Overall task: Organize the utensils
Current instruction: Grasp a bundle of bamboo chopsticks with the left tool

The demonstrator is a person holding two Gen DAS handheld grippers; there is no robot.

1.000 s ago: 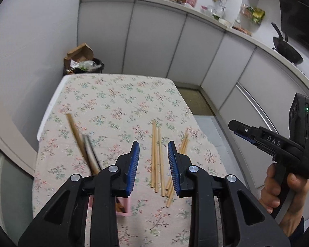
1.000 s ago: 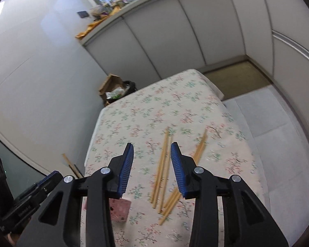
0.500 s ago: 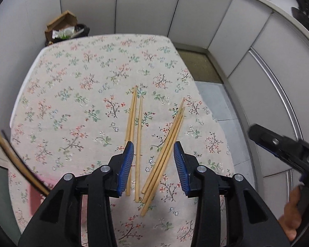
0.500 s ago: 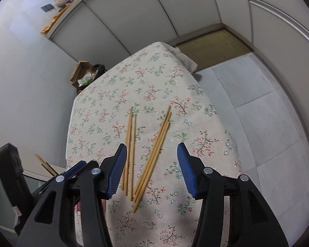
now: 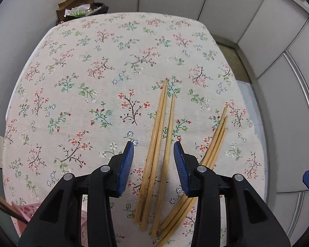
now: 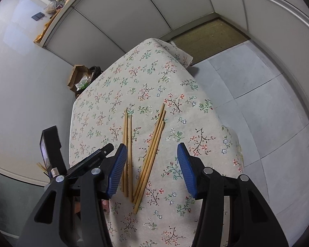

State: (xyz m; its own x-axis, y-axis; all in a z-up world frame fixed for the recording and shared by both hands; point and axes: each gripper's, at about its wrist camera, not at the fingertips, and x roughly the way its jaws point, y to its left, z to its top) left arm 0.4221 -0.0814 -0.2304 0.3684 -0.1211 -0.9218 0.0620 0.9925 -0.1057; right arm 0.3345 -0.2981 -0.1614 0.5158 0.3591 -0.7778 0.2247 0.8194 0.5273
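Note:
Two loose groups of light wooden chopsticks lie on the floral tablecloth (image 5: 88, 65). In the left wrist view, my left gripper (image 5: 153, 160) hovers over the left group (image 5: 157, 131). Its blue pads flank those sticks without touching them, and its jaws are closing. The right group (image 5: 216, 140) fans out beside its right finger. In the right wrist view, my right gripper (image 6: 151, 164) stands open above the right group (image 6: 154, 144), with the left group (image 6: 130, 144) by its left pad. A pink basket (image 5: 28, 212) holding darker chopsticks (image 5: 2, 201) sits at the near left corner.
A dark bin with cardboard (image 5: 80, 8) stands past the table's far left corner. White cabinet doors (image 6: 113, 10) line the back and right. The table's right edge drops to a grey tiled floor (image 6: 267, 113) with a brown mat (image 6: 208, 35).
My left gripper came down and to the right over the left chopstick group, and the pink basket slid to the picture's corner. My right gripper tilted down and its jaws widened.

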